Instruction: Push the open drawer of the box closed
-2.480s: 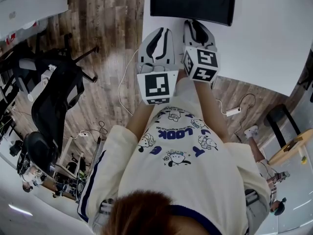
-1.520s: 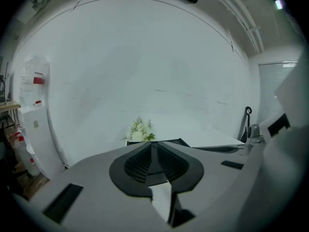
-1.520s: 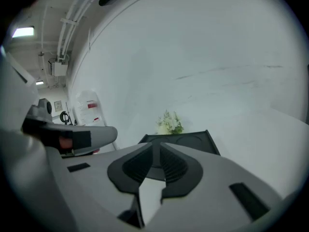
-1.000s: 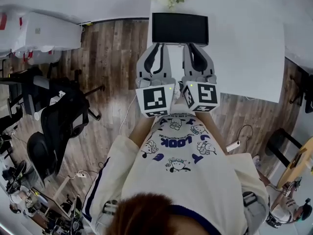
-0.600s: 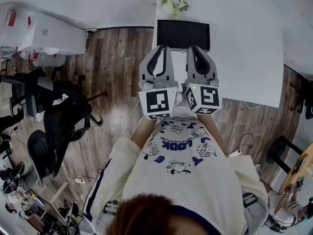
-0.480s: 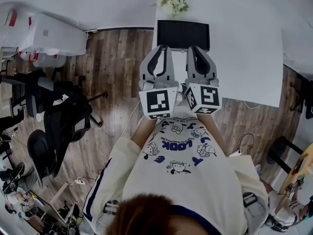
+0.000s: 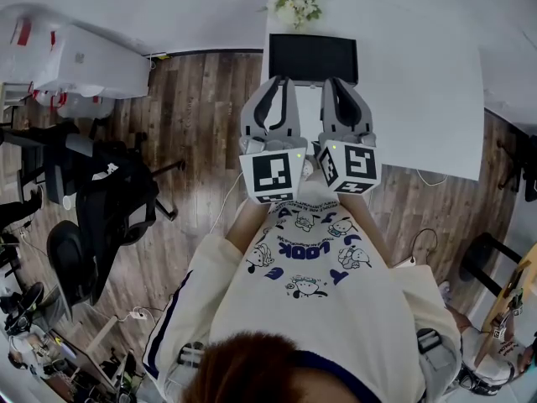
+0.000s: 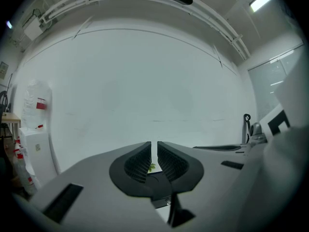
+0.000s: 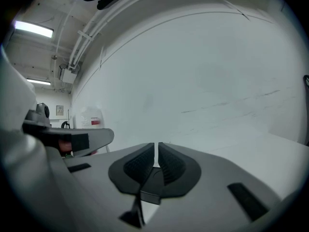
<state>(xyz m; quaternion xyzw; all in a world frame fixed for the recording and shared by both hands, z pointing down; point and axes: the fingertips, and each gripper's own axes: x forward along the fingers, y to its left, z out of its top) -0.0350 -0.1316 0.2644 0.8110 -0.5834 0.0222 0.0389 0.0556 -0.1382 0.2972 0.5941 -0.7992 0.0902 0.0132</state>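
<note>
A black box (image 7: 312, 58) stands at the near edge of a white table (image 7: 419, 82); from above I cannot make out its drawer. Both grippers are held side by side in front of the person's chest, pointing at the box and just short of it. My left gripper (image 7: 274, 84) is shut with nothing between its jaws. My right gripper (image 7: 338, 84) is shut and empty too. The left gripper view shows the left gripper (image 8: 154, 151) against a white wall, with only a thin slit between the pads. In the right gripper view, the right gripper (image 9: 156, 153) looks the same.
A small potted plant (image 7: 294, 5) stands on the table behind the box. Black office chairs (image 7: 101, 200) stand on the wooden floor at the left, near a white cabinet (image 7: 75, 57). A cable (image 7: 220, 208) trails on the floor beside the person.
Since the earliest frame the head view has shifted, so the box looks smaller and the plant has come into sight. Both grippers stay side by side, hardly moving in the last half second.
</note>
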